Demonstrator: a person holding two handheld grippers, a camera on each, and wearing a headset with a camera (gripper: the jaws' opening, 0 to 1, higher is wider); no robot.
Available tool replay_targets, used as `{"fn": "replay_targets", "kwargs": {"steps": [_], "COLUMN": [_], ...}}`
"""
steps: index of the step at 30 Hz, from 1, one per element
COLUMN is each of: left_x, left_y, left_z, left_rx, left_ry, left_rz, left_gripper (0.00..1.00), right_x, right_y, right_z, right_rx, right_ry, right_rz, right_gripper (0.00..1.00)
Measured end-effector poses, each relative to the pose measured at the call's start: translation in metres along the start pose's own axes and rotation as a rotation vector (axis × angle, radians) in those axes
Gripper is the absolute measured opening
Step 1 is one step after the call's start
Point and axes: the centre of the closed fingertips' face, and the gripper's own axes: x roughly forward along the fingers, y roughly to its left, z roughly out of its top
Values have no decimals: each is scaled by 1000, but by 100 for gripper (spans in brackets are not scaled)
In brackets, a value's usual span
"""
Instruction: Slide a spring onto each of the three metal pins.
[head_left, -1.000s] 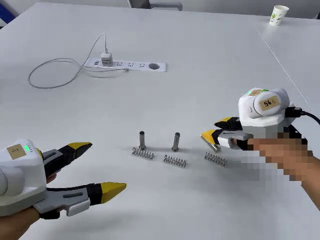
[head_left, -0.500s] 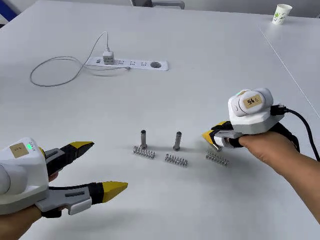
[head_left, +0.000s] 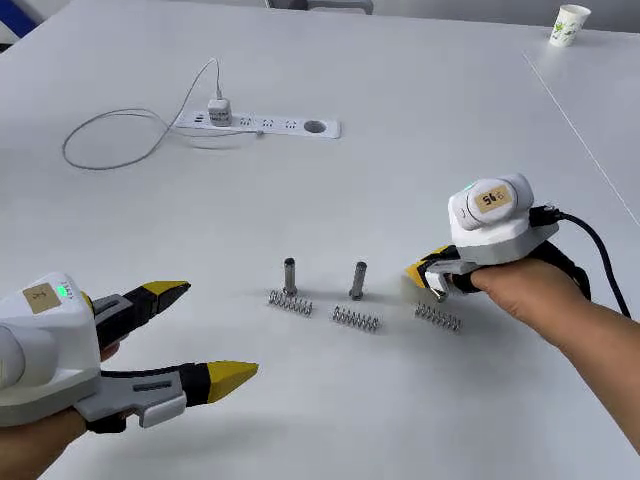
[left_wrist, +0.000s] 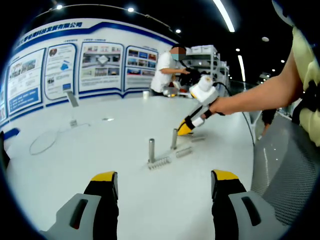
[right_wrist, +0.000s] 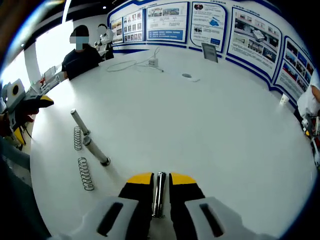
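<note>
On the white table (head_left: 420, 120), head view: two metal pins (head_left: 289, 277) are standing upright, with three springs (head_left: 356, 319) lying in a row just in front. The right gripper (head_left: 430, 280) is clamping a third pin (head_left: 436, 292) just behind the rightmost spring. The left gripper (head_left: 218, 330) is hovering well apart.
Left gripper view: jaws are gaping wide, facing both standing pins.
Right gripper view: jaws are pinching the third pin narrowly.
</note>
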Motion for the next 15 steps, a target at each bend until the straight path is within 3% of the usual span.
{"fn": "replay_targets", "kwargs": {"steps": [15], "left_x": [-2], "left_y": [3], "left_z": [-1], "left_rx": [-7], "left_ry": [-2], "left_rz": [7], "left_gripper": [77], "right_x": [5], "right_y": [1], "right_z": [-5], "right_rx": [6], "right_ry": [36], "right_rz": [9], "right_gripper": [11]}}
